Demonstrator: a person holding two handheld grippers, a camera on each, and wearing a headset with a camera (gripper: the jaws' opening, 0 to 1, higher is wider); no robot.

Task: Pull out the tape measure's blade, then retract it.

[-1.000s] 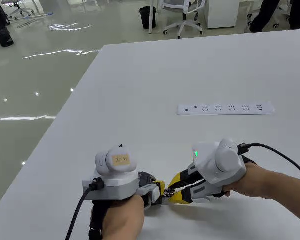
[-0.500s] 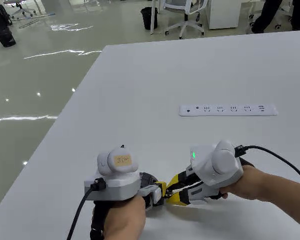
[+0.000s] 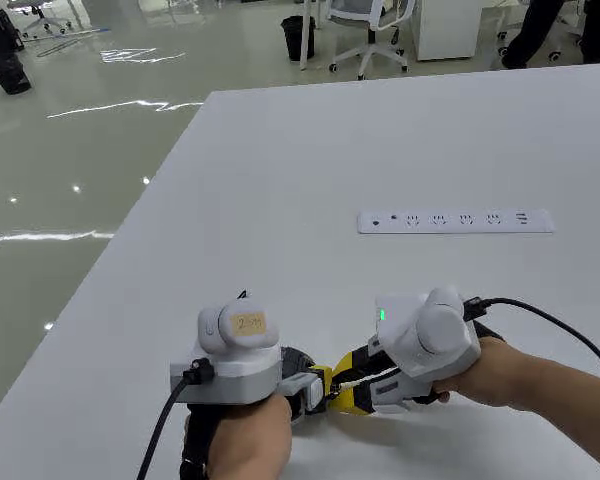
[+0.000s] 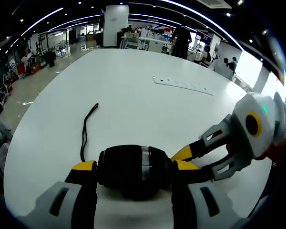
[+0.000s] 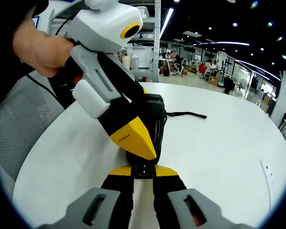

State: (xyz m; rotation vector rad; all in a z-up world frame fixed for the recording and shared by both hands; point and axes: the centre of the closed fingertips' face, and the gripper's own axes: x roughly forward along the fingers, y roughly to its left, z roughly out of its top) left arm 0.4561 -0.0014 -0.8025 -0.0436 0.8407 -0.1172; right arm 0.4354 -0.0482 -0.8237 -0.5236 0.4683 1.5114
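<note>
Left gripper (image 4: 133, 165), on the person's side of the power strip (image 3: 455, 221) and well apart from it, has its jaws clamped on the black tape measure (image 4: 128, 174), which rests on the white table (image 3: 380, 140). Right gripper (image 5: 143, 172), likewise short of the strip, meets it head-on, jaws nearly closed, pinching the blade tip (image 5: 143, 170) at the case mouth.

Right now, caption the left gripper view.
Left gripper clamps the tape measure; right gripper's jaws meet at its side.

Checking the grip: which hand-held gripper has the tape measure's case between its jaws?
The left hand-held gripper; its jaws straddle the case. The right hand-held gripper pinches the blade end.
</note>
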